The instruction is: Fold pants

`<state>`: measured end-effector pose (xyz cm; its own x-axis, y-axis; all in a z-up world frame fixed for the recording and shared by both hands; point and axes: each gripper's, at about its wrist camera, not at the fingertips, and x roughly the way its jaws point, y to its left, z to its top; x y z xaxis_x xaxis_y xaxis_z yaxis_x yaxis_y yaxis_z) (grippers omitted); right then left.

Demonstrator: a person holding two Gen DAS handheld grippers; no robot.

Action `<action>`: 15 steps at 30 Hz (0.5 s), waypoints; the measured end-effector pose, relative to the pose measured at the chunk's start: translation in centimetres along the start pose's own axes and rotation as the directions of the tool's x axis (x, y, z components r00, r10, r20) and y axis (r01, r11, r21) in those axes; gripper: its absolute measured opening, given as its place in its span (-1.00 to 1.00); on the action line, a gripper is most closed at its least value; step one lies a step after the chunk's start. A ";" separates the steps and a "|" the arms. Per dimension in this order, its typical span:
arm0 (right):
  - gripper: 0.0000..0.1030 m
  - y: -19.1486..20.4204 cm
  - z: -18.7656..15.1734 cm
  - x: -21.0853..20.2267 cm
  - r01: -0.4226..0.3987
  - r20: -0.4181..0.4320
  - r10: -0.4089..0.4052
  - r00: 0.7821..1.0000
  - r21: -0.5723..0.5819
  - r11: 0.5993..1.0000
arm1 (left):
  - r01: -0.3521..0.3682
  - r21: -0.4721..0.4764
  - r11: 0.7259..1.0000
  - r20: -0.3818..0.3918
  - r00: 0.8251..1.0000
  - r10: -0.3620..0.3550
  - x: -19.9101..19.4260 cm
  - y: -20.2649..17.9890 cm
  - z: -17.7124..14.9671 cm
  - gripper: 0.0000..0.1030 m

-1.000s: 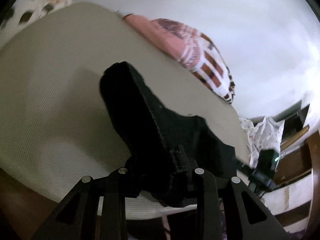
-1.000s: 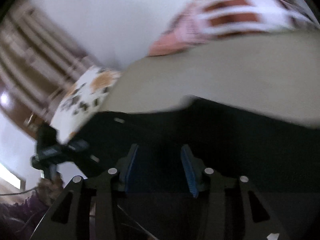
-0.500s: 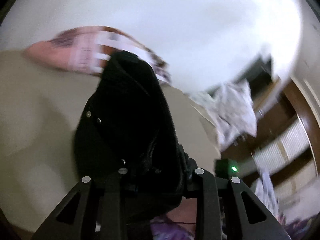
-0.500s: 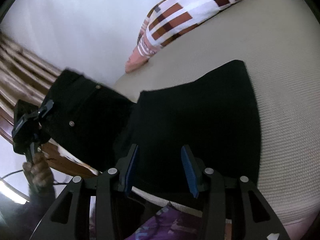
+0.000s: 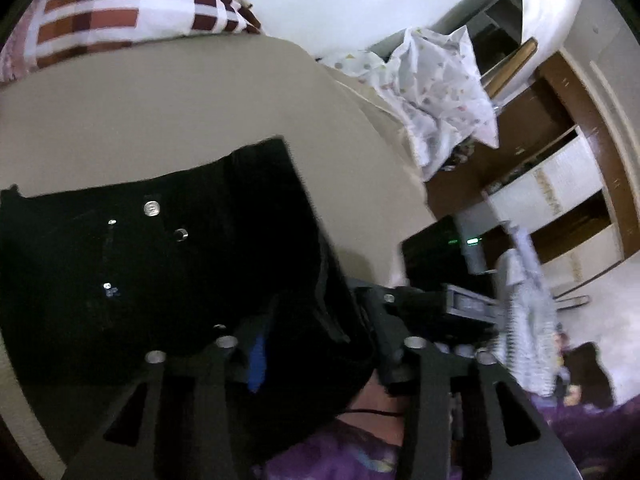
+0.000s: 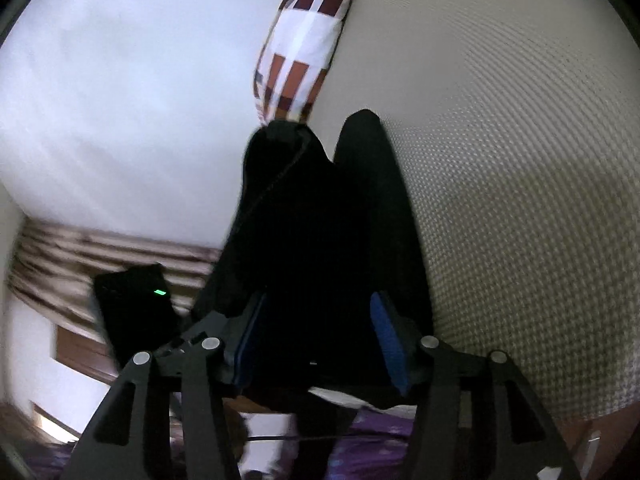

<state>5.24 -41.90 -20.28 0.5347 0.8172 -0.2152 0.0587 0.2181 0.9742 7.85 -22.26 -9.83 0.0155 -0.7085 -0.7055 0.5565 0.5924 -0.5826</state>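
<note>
The black pants (image 5: 168, 264) lie on the beige bed cover (image 5: 168, 104), waist part with metal buttons facing up. In the left wrist view my left gripper (image 5: 316, 340) has its fingers apart with black cloth between them; the blue pad (image 5: 256, 360) shows. In the right wrist view the pants (image 6: 320, 240) hang as a dark bundle in front of my right gripper (image 6: 316, 340), whose blue pads (image 6: 386, 336) stand wide apart around the cloth. The other gripper's black body shows in each view (image 6: 134, 308).
A checked red, brown and white pillow (image 5: 116, 16) lies at the bed's far end, also in the right wrist view (image 6: 308, 40). A white patterned cloth (image 5: 444, 92) hangs beside the bed near brown wardrobe doors (image 5: 560, 168). Purple fabric (image 5: 360, 452) is below.
The pants' waist end, held up in the air half a second ago, now lies flat on the bed. Both grippers have swung round; the left one's fingers have parted.
</note>
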 end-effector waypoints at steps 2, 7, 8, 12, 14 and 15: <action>0.01 -0.4 0.4 0.1 -0.028 -0.003 0.028 1.000 0.028 0.999 | 0.074 -0.021 0.997 0.018 0.997 -0.074 -0.8 -0.2 0.1 0.16; 0.15 -0.8 1.5 -1.4 -0.056 0.040 0.054 0.998 0.064 0.996 | 0.108 0.023 0.994 0.121 0.987 -0.110 -3.7 -1.5 2.0 0.31; 0.17 -0.6 1.8 -2.1 -0.049 0.059 0.046 0.997 0.061 0.997 | 0.080 0.032 0.996 0.146 0.986 -0.084 -4.7 -1.4 2.2 0.34; 0.25 0.0 1.7 -4.8 -0.024 0.091 0.020 0.996 0.045 0.999 | -0.003 -0.014 1.000 0.188 0.982 0.006 -7.3 1.3 1.7 0.43; 0.27 0.3 1.7 -5.3 -0.004 0.099 0.001 0.995 0.033 0.999 | -0.049 -0.053 0.997 0.195 0.979 0.058 -8.1 3.3 0.6 0.44; 0.28 0.1 1.3 -6.1 0.009 0.102 -0.012 0.995 0.027 1.000 | -0.077 -0.074 0.994 0.194 0.977 0.090 -8.4 4.2 -0.1 0.44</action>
<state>3.11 -47.60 -18.80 0.6170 0.7561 -0.2183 0.0862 0.2107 0.9737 9.98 -13.82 -6.40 0.2269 -0.7130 -0.6634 0.4909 0.6720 -0.5545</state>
